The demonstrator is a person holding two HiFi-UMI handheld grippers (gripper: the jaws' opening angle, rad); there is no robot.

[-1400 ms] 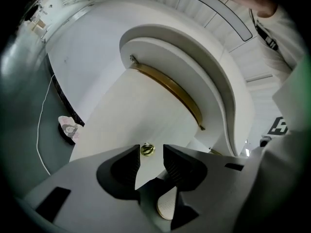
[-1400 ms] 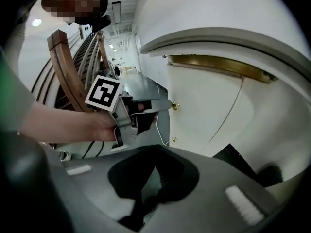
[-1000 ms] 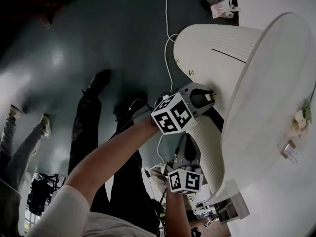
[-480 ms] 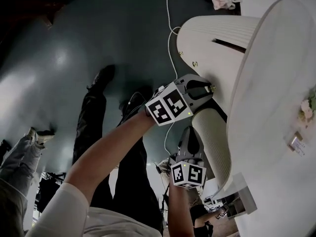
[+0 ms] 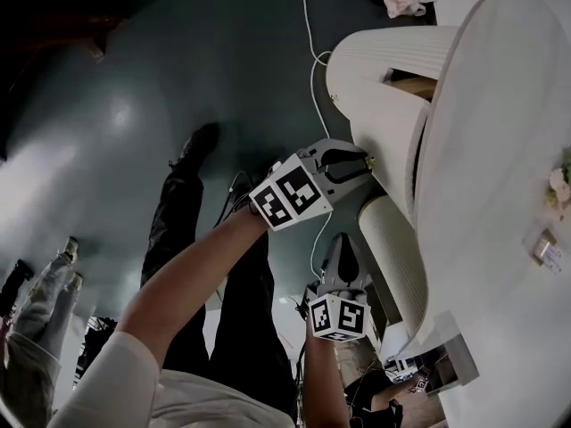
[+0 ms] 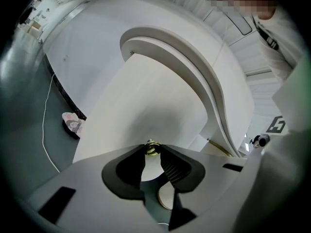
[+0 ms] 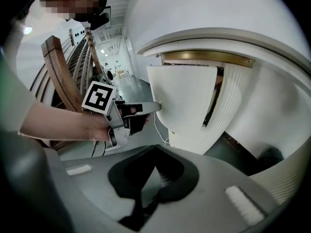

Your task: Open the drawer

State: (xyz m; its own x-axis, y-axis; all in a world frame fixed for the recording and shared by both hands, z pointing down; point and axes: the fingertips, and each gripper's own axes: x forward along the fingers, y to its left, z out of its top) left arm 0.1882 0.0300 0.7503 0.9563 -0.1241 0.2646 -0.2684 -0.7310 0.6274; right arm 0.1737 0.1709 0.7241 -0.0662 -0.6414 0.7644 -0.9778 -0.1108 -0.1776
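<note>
Your left gripper (image 6: 152,150) is clamped on the small brass knob (image 6: 152,147) of the drawer (image 5: 373,101), both pads pressed against the knob's sides. The drawer sits just under the rim of the round white table (image 5: 500,194) and stands partway out of it, with a gap showing its wooden inside at the table's edge. Your right gripper (image 7: 156,152) hangs lower down beside the table's ribbed base (image 5: 393,252), jaws together with nothing between them, apart from the drawer
</note>
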